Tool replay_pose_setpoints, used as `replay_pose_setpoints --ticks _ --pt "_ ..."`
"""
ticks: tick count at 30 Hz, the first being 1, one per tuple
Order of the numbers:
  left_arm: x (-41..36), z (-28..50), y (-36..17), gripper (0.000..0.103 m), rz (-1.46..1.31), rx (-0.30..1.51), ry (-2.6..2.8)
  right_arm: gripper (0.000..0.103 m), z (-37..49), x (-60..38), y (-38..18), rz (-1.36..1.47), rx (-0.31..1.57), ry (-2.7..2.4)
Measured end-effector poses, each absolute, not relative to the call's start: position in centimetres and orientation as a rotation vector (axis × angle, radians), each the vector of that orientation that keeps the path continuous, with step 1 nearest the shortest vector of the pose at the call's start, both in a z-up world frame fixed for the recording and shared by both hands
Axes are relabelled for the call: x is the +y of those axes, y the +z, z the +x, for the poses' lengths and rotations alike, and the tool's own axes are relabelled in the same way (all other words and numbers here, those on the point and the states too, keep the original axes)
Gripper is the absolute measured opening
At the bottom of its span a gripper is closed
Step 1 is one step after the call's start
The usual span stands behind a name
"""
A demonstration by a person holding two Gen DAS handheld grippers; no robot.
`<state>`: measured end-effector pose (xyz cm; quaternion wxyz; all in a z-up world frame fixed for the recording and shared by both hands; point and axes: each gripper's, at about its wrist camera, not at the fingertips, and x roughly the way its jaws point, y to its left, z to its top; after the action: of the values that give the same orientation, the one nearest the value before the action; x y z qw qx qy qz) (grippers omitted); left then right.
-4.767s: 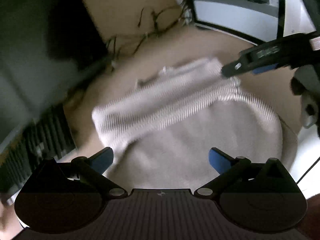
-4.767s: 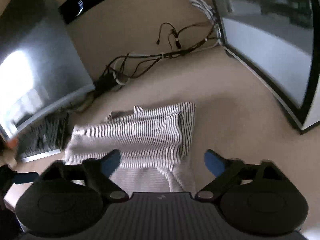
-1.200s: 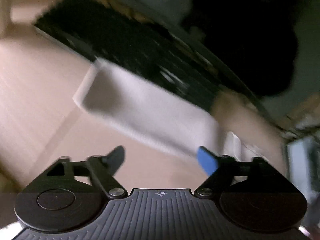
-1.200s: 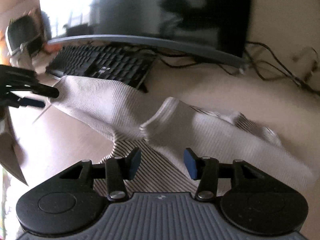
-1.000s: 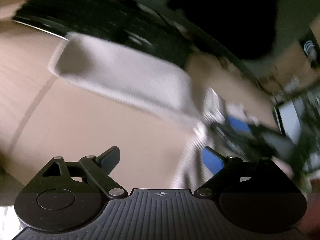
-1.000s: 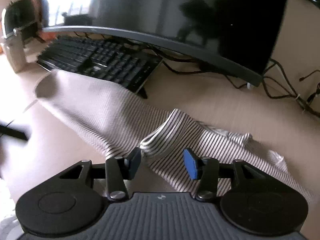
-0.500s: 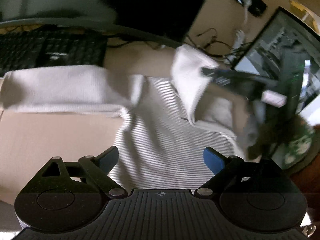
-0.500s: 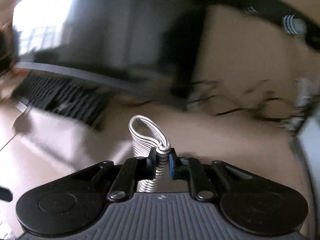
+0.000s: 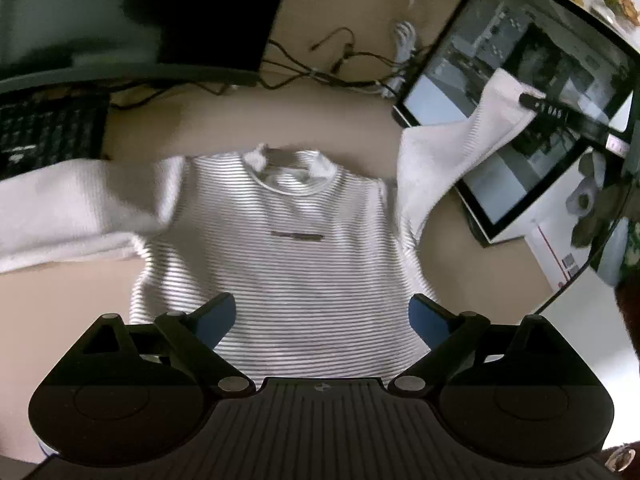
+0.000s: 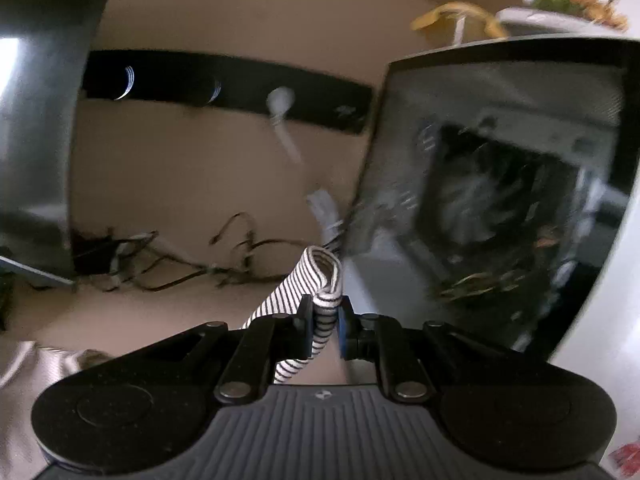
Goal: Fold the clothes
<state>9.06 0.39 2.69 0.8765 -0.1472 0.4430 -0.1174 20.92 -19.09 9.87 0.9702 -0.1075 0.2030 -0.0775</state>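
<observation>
White-and-grey striped knit sweater (image 9: 280,248) now lies spread front-up on the beige surface (image 9: 60,300). Right gripper (image 10: 323,320) jaws, just clamped on the sleeve (image 9: 452,140), lift it; left gripper (image 9: 320,316) jaws gape, empty. Sleeve fold-in likely.

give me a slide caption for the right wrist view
Right claw shut on a bunched fold of the striped shirt, lifted in front of a monitor.

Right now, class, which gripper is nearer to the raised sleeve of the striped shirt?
Right. The right gripper is clamped on the raised sleeve, holding its end up. The left gripper hangs open above the shirt's hem, touching nothing.
</observation>
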Motion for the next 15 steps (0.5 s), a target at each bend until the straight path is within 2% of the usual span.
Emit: replay_pose_setpoints --ticks 6,13,15 --pt "-0.1 10.6 1.2 0.097 -0.325 0.979 -0.228 0.011 20.9 -20.8 10.2 -0.279 0.383 -0.21" --pt "0.9 13.1 -1.4 0.097 -0.344 1.085 -0.118 0.011 20.7 -21.5 8.0 -0.336 0.415 -0.19" --pt "1.2 13.8 -2.0 0.097 -0.345 1.107 -0.092 0.014 20.3 -21.4 7.7 -0.368 0.411 -0.191"
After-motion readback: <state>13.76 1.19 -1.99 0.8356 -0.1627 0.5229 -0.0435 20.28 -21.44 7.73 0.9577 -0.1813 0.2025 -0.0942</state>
